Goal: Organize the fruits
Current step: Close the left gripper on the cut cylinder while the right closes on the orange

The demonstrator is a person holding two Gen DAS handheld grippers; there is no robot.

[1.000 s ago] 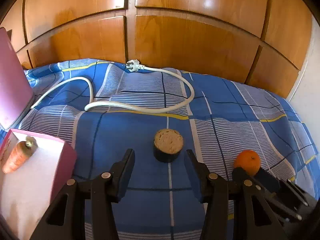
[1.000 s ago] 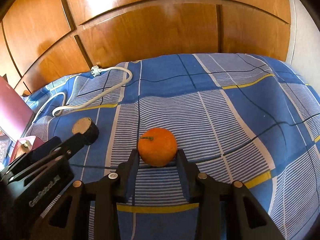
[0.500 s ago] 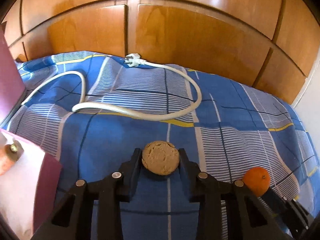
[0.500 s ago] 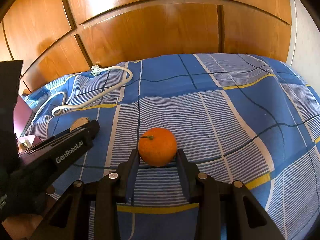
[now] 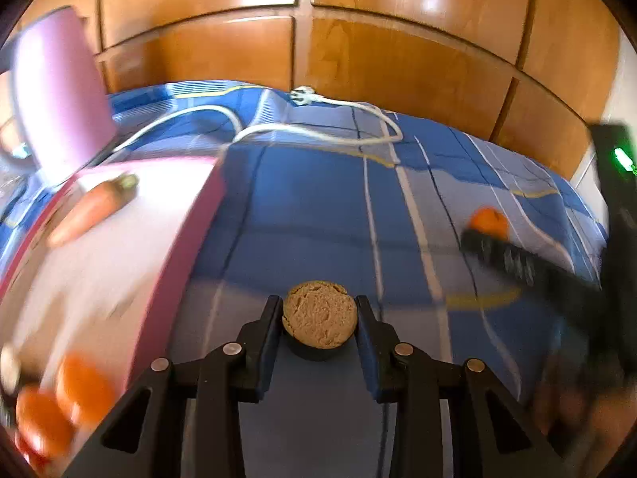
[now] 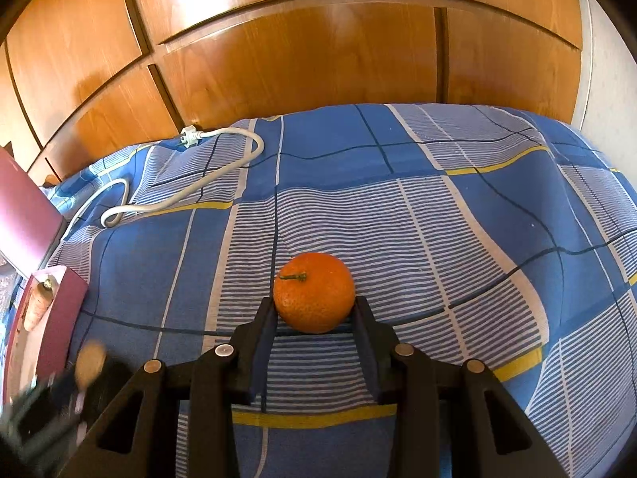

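Note:
My left gripper [image 5: 318, 318] is shut on a round brown-topped piece with a dark side [image 5: 319, 314] and holds it above the blue checked bedcover, beside the pink box [image 5: 175, 279]. The box holds a carrot [image 5: 89, 211] and orange fruits [image 5: 63, 406] at its near end. My right gripper [image 6: 314, 314] is shut on an orange [image 6: 314, 292] that rests on the bedcover. The right gripper and orange also show in the left wrist view [image 5: 487, 221]. The left gripper is a blur at the lower left of the right wrist view [image 6: 79, 374].
A white power cable with plug [image 5: 318, 131] lies across the far bedcover, also in the right wrist view [image 6: 191, 183]. The box's raised pink lid [image 5: 59, 91] stands at the left. Wooden panels [image 6: 302, 59] close off the back. The bedcover [image 6: 438, 219] drops away at the right.
My left gripper has lifted the brown piece and swung left, to beside the pink box. My right gripper has stayed shut on the orange in the same place.

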